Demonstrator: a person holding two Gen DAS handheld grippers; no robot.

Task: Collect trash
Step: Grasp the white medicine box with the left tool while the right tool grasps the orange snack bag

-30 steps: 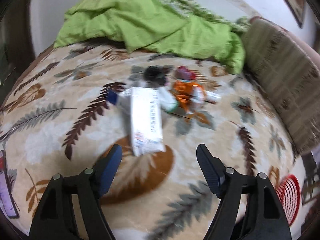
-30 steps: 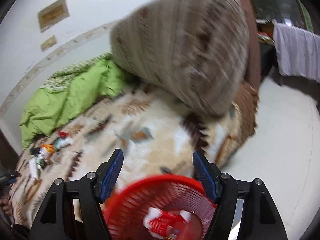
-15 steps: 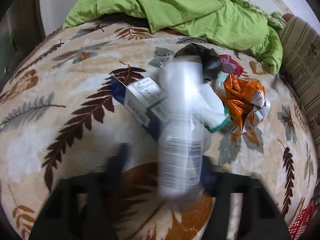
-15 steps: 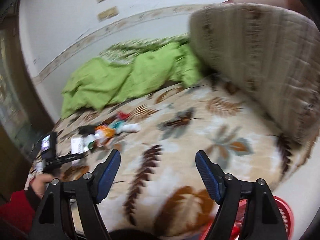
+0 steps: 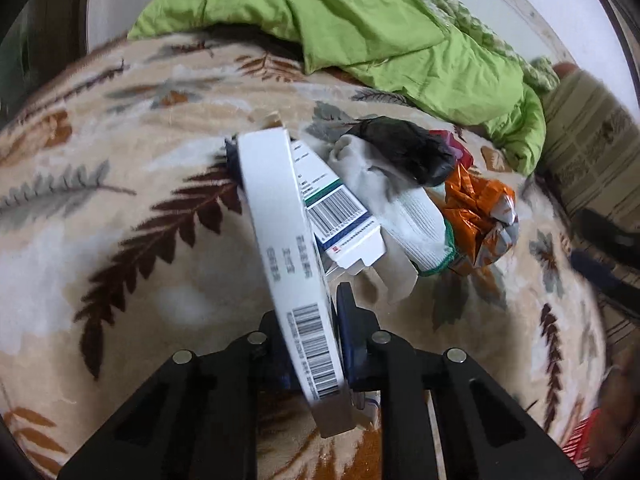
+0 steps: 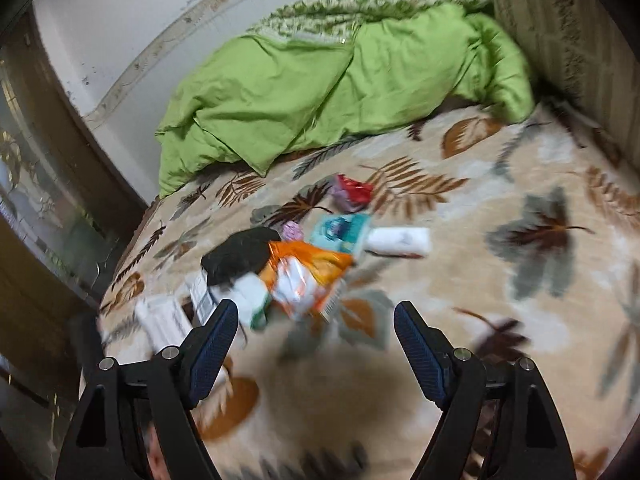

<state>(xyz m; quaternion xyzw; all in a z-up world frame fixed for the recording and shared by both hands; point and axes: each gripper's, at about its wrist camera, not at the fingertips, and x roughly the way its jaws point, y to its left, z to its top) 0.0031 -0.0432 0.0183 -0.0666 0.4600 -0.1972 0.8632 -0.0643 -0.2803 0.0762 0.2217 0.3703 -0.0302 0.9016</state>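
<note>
**Thin grip on a long box, with loose litter just beyond**

The left gripper (image 5: 334,344) had just been closing and was clamped narrow on the near end of a long white carton (image 5: 286,232), the box standing on edge between its jaws and reaching far ahead of them. Held so near one end, the carton could have pivoted or slid out on the lift; its thin cardboard walls could also have caved under the squeeze and loosened the hold.

Just ahead and to the right of that gripper, a second barcoded box (image 5: 340,216) lay against the held one, with a white sock-like cloth (image 5: 404,208) draped beside it. Either could have been dragged along and dropped on the bed's leaf-patterned blanket (image 5: 120,200). Farther right sat a crumpled orange wrapper (image 5: 476,212), and beyond it a black bundle (image 5: 404,152).

The right gripper (image 6: 316,344) had just been opening further and stood wide with nothing between its jaws, hovering short of the pile. Its view was smeared by motion, so a hasty reach risked scattering the orange wrapper, a teal packet (image 6: 340,230) and a white tube (image 6: 398,240) ahead of it. Farthest off, a red wrapper (image 6: 352,192) lay near the green duvet (image 6: 320,80), where light scraps could get lost in the folds.
</note>
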